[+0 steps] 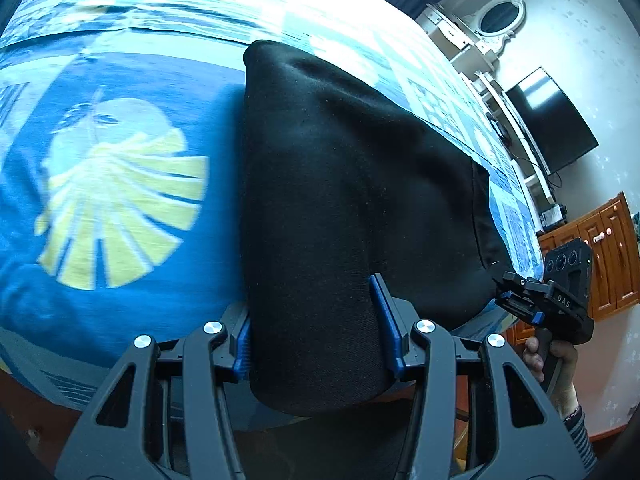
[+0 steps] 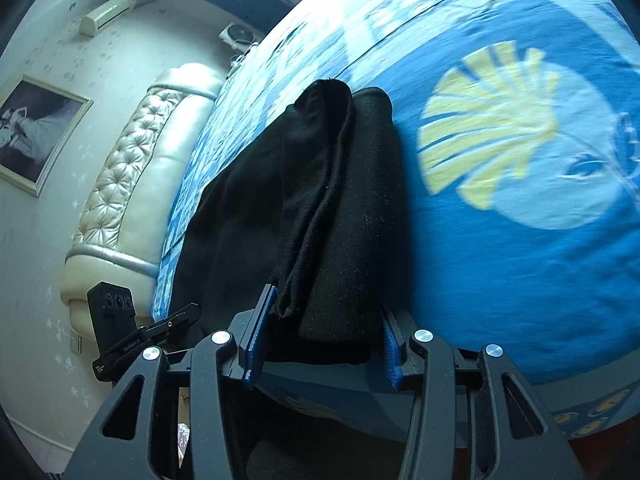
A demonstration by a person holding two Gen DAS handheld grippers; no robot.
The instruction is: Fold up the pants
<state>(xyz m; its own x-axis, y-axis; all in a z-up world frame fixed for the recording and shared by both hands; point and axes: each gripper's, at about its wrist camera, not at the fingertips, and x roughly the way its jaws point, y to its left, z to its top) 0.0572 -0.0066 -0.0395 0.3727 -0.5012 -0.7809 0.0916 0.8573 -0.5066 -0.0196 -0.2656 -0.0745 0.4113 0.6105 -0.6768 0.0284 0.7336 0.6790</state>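
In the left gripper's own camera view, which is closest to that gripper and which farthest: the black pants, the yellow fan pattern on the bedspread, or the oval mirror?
1. black pants: between the left gripper's jaws.
2. yellow fan pattern: on the bedspread, to the left.
3. oval mirror: far upper right, against the wall.

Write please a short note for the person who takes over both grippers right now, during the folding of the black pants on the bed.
Left gripper: the black fabric pants lie between its wide-spread blue-padded fingers; grip unclear.
Right gripper: the same, around layered edges of the pants.
The pants lie on the blue patterned bedspread, at the near edge of the bed.
Done: the fabric is already doubled in layers.
Left: probably another fold, then smooth it flat.
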